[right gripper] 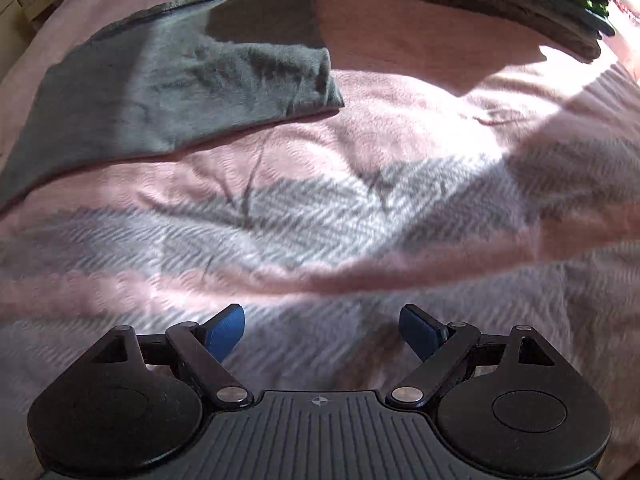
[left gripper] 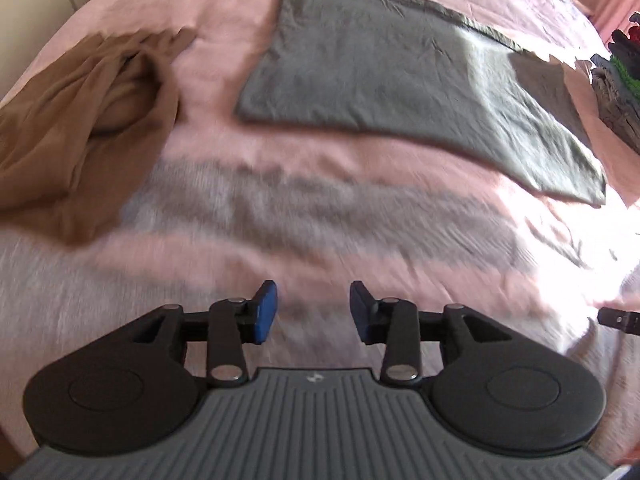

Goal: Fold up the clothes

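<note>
Grey garment flat on a pink bed, both grippers empty.
The bed [left gripper: 360,216] carries the folded grey garment [left gripper: 380,76], a crumpled brown garment [left gripper: 80,120] at its left; left gripper [left gripper: 313,312] and right gripper [right gripper: 322,332] hover, jaws apart.
</note>
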The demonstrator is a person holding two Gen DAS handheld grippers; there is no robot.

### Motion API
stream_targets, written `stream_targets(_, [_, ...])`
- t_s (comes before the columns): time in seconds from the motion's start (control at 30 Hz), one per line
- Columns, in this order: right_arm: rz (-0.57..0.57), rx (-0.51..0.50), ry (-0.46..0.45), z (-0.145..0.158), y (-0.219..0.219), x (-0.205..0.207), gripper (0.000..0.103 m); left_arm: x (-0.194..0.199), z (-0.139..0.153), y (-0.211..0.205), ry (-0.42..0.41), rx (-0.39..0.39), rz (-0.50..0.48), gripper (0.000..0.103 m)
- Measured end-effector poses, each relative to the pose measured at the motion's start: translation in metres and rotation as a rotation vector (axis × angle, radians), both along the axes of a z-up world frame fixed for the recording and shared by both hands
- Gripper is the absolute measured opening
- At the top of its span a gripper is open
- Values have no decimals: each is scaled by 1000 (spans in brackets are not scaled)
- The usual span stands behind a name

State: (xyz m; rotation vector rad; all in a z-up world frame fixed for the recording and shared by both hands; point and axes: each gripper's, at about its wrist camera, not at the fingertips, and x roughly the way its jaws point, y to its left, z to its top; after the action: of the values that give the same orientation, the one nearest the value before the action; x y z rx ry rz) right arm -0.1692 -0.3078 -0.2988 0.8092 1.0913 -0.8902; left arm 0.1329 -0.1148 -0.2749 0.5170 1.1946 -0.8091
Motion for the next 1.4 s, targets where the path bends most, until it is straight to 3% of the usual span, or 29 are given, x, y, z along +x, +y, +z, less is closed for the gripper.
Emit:
stream_targets(0.17, [45, 29, -61, 60, 34, 3, 87, -43, 56, 15, -3, -5, 8, 46])
stream_targets(0.4, [142, -117, -105, 136, 54, 12, 87, -78, 140, 19, -100, -103, -17, 54])
stream_targets(0.57, [166, -165, -154, 171, 64, 7, 87, -96, 179, 22, -172, -165, -30, 58])
stream_targets(0.77, [165, -174, -164, 180, 77, 2, 88, -113, 187, 30, -203, -170, -49, 61])
stream_targets(0.97, [182, -160, -138, 184, 87, 9, 88, -113, 188, 38, -183, -160, -50, 63])
stream_targets(1.03, [188, -167, -130, 187, 89, 14, 89, -109, 190, 38, -182, -161, -47, 63])
stream_targets(1.1, [188, -178, -123, 190, 89, 21, 101, -103, 191, 39, -178, -166, -45, 63])
stream_targets(1.13, [187, -185, -124, 192, 89, 25, 102, -99, 192, 39, -177, -167, -45, 63])
stream_targets(1.4, [167, -183, -117, 200, 85, 70, 102, -57, 197, 29, -161, -169, -78, 64])
